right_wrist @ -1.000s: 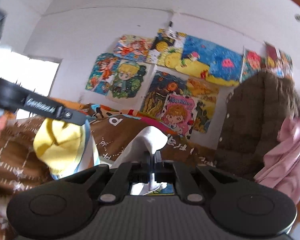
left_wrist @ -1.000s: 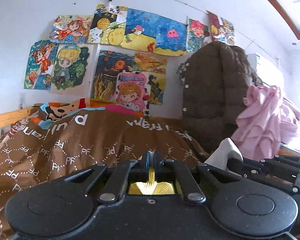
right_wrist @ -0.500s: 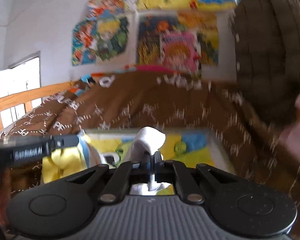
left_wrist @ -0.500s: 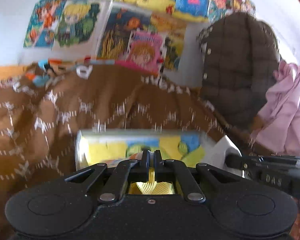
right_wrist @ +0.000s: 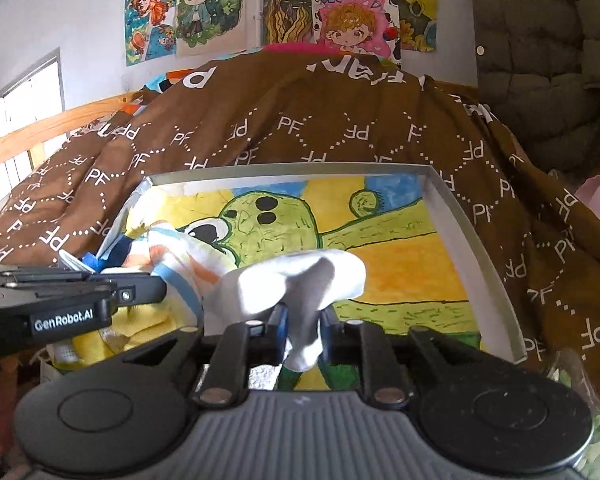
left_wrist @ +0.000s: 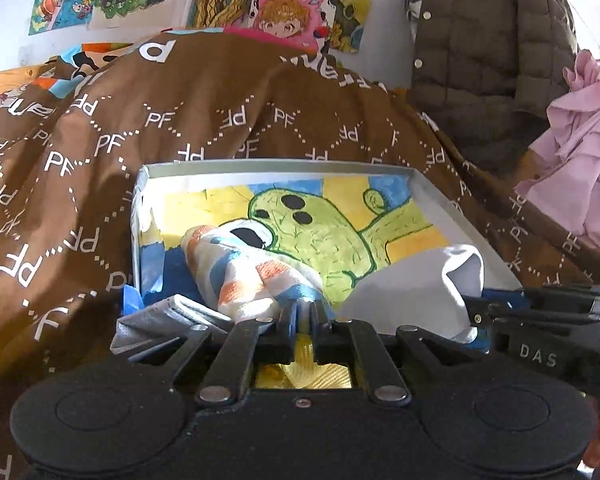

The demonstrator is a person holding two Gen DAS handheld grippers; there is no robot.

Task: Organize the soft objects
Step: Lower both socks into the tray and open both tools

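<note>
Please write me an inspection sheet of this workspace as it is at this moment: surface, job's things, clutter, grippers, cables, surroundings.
Surface: brown blanket with white letters, crumpled over a bed.
Job's things: shallow box with a green cartoon drawing on its floor, lying on the blanket; striped sock and white sock, both over the box.
Clutter: a grey folded cloth at the box's near left corner.
Grippers: left gripper has just been opening, jaws nearly together, yellow fabric between them; right gripper has just been opening, white sock between its jaws.
Cables: nothing seen.
Surroundings: cartoon posters on the wall, quilted jacket, pink cloth, wooden bed rail.
</note>
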